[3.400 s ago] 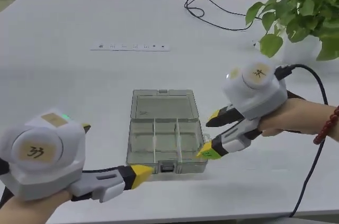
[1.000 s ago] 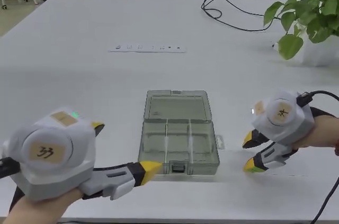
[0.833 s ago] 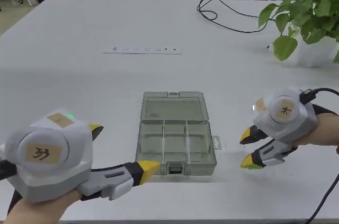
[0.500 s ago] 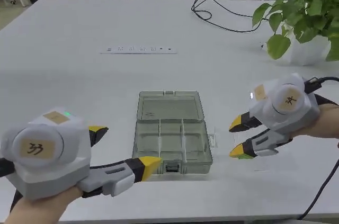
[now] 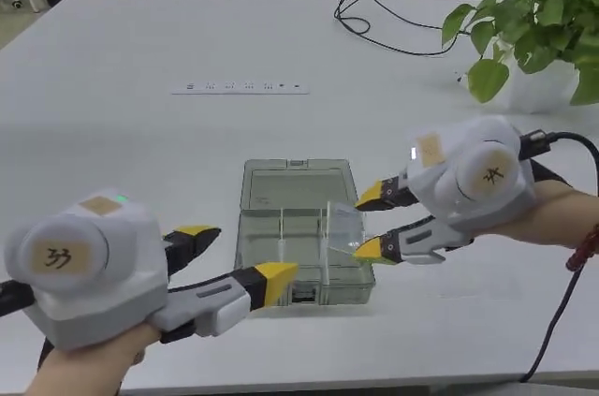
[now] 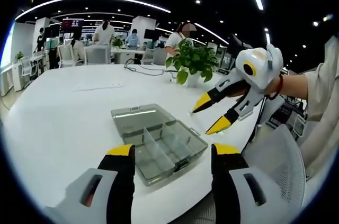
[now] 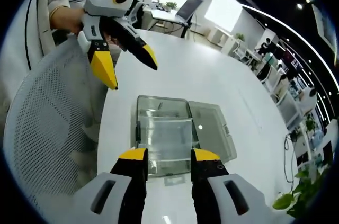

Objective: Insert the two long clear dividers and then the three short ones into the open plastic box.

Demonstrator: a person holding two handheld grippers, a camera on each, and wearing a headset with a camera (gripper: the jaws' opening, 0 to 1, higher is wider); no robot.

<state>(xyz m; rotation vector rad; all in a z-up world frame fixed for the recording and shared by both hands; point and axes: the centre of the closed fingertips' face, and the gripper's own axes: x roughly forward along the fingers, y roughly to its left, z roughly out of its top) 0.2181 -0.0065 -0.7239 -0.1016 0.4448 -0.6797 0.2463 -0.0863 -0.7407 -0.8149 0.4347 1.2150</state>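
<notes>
- Clear divider [image 7: 165, 136] pinched in my right tongs [image 5: 365, 224], hovering over the open box [image 5: 342, 293] just below them; it's slick and could twist out.
- Left tongs [image 5: 248, 251] gape empty at the box front; unbraced, the box may skid.

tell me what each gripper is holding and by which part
Right gripper pinches a clear divider across two opposite edges, above the open box. Left gripper is open, holding nothing.

Right edge cuts off plant [image 5: 538, 3], clear divider [image 5: 343, 226] faint in right claw [image 5: 364, 225], power strip [image 5: 239, 88] sockets too small
</notes>
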